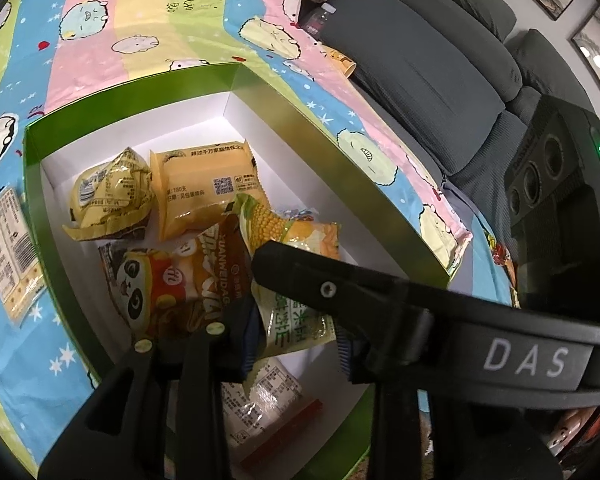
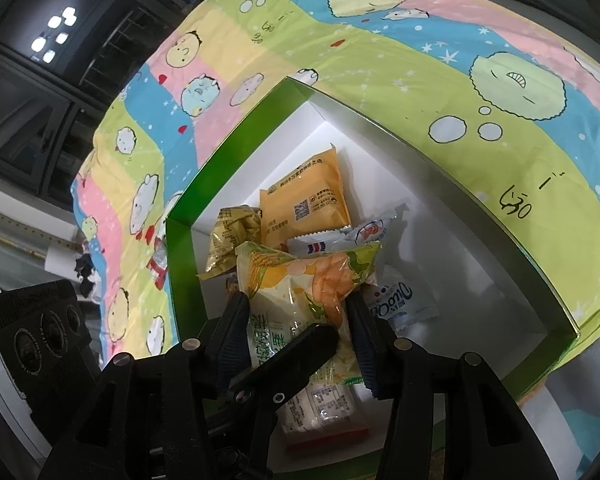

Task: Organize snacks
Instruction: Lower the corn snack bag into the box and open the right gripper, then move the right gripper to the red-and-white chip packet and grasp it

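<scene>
Left wrist view: the left gripper pinches the corn snack packet low over the green box, above the panda packet. Right wrist view: the right gripper also brackets that corn snack packet; whether it grips, I cannot tell. Judged step: placing; next, release inside

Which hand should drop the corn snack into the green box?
Probably the right. The right gripper already pinches the corn packet from both sides, directly above the open green box.
</scene>
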`<control>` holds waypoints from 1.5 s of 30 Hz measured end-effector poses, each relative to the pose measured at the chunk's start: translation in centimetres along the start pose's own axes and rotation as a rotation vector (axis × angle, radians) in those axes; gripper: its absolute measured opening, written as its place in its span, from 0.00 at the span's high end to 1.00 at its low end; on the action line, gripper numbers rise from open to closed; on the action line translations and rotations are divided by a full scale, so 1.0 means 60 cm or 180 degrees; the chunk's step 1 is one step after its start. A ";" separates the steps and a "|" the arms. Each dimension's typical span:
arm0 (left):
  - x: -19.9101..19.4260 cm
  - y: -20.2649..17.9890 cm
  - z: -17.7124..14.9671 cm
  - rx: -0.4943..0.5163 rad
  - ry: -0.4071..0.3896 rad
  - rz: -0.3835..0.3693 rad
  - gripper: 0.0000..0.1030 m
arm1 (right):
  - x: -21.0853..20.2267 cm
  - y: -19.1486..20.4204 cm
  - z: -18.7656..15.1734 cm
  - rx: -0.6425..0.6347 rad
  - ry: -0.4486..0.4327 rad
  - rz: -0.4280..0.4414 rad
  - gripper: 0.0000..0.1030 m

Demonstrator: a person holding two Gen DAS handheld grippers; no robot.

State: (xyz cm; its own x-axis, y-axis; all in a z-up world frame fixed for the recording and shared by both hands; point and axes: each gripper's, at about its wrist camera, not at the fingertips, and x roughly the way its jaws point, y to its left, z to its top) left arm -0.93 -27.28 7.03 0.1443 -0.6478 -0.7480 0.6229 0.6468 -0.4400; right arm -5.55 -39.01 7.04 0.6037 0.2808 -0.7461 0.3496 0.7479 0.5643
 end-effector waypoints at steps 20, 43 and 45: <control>-0.228 0.060 -0.052 -0.0202 -0.0913 0.0699 0.10 | -0.084 0.127 -0.047 -0.0652 -0.0657 -0.0232 0.20; -0.365 0.336 -0.190 -0.1735 -0.1093 0.1597 0.01 | 0.067 0.346 -0.112 -0.1770 -0.0146 -0.0429 0.20; -0.360 0.351 -0.196 -0.1811 -0.1047 0.1578 0.01 | 0.089 0.363 -0.110 -0.1862 -0.0091 -0.0448 0.20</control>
State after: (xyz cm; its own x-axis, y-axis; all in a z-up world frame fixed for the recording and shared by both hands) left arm 0.00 5.08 8.09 0.5732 -0.2611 -0.7767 -0.0445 0.9366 -0.3477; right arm 0.59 -17.24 13.01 0.6020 0.1450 -0.7852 -0.0198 0.9858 0.1668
